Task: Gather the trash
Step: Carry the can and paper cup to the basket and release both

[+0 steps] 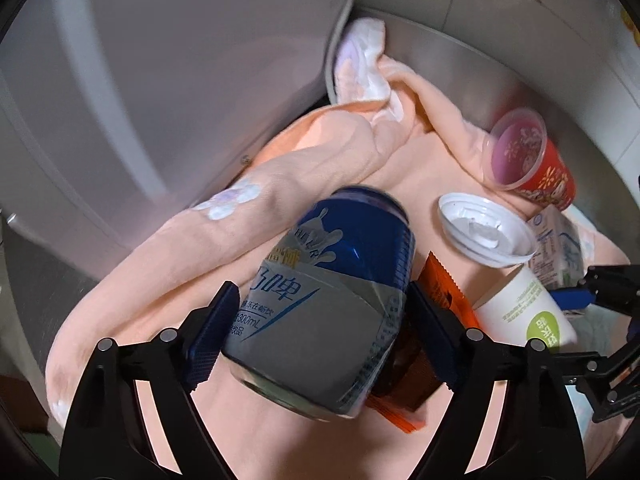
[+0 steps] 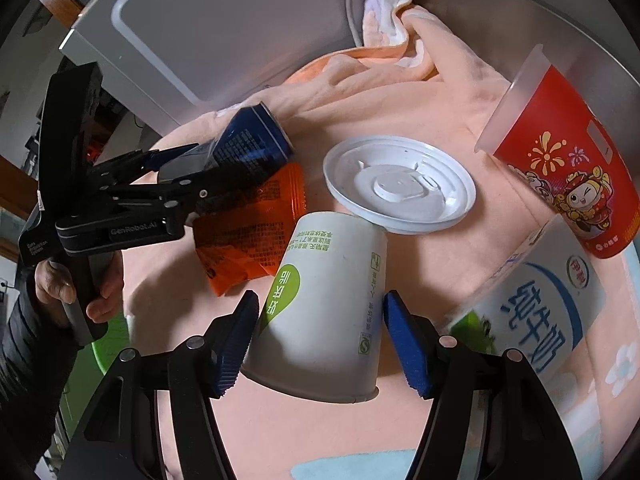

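Now both grippers sit on trash over the peach towel, can on the left, paper cup on the right.

The left gripper (image 1: 316,324) has its fingers (image 1: 210,336) clamped on the blue can (image 1: 320,296), which is tilted with its top toward 12 o'clock above the orange wrapper (image 2: 248,232). The right gripper (image 2: 320,340) straddles the white paper cup (image 2: 324,316), lying on its side on the towel (image 2: 400,100); its left pad touches and there's a slight gap at the right pad, so I can't tell if it's gripping. Best to squeeze mid-body gently, since paper crushes, and lift straight up clear of the white lid (image 2: 400,184) leaning at 1 o'clock. The red cup (image 2: 568,164) and milk carton (image 2: 540,312) at 2–3 o'clock are left to collect.
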